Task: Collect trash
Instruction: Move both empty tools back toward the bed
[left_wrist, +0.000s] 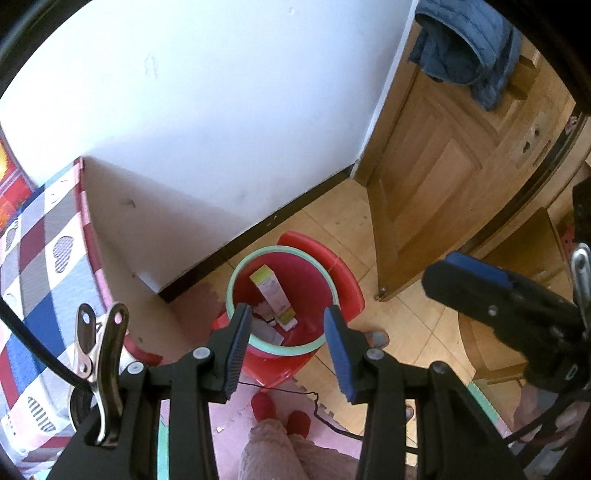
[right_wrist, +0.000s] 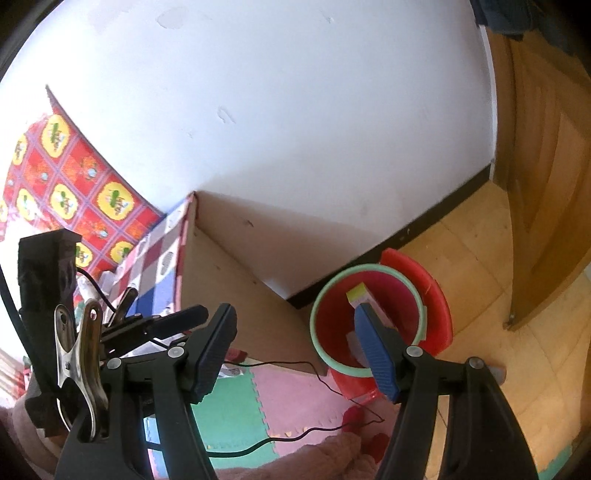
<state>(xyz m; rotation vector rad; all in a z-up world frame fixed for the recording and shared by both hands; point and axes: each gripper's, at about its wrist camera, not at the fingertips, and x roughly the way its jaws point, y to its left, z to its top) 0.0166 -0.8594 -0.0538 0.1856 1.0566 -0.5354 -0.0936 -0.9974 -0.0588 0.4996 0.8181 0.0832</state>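
Both of your grippers are empty: the left gripper (left_wrist: 288, 347) has its fingers partly apart, the right gripper (right_wrist: 295, 354) wider, nothing between either pair. The trash, a carton (left_wrist: 272, 295) with papers, already lies in the red bin (left_wrist: 332, 284) at twelve o'clock of your left fingers. Scan for more litter before descending. Mind the thin cable (right_wrist: 332, 387) across the foam mat (right_wrist: 229, 406), the bed (left_wrist: 40, 258) at nine o'clock and the door (left_wrist: 436, 177) at two.

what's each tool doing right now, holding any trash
Left tool: open, holding nothing, above the red bin.
Right tool: open, holding nothing.
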